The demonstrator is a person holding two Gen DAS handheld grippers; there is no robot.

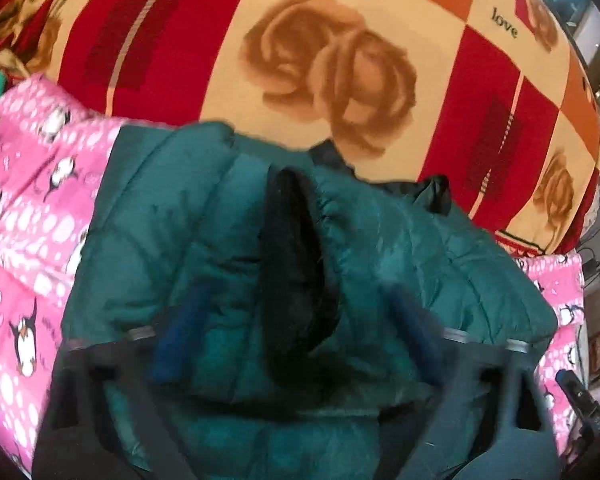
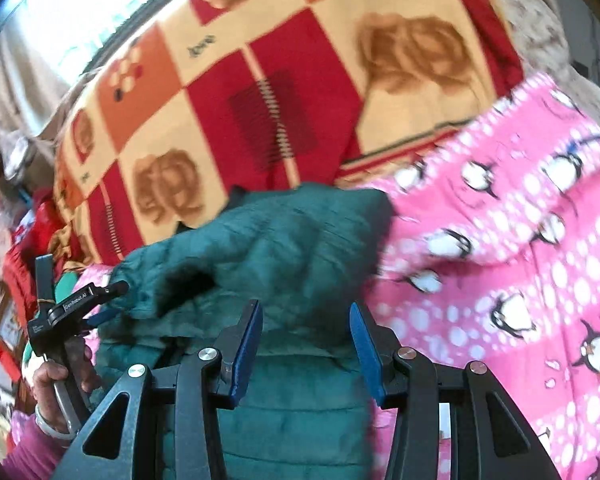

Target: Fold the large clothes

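Observation:
A dark green quilted puffer jacket (image 1: 204,216) lies bunched on the bed, with a black-lined opening (image 1: 296,264) showing in the middle. My left gripper (image 1: 296,300) is open just above it, blurred, one blue finger on each side of that opening. In the right wrist view the jacket (image 2: 284,240) lies folded in a heap. My right gripper (image 2: 304,320) is open over its near edge and holds nothing. The left gripper also shows there (image 2: 100,304), at the jacket's left side, in a person's hand.
A pink penguin-print quilt (image 2: 500,240) lies under the jacket and spreads right. A red, orange and cream rose-patterned blanket (image 1: 340,60) covers the bed beyond. Cluttered room items stand at the left edge (image 2: 4,184) of the right wrist view.

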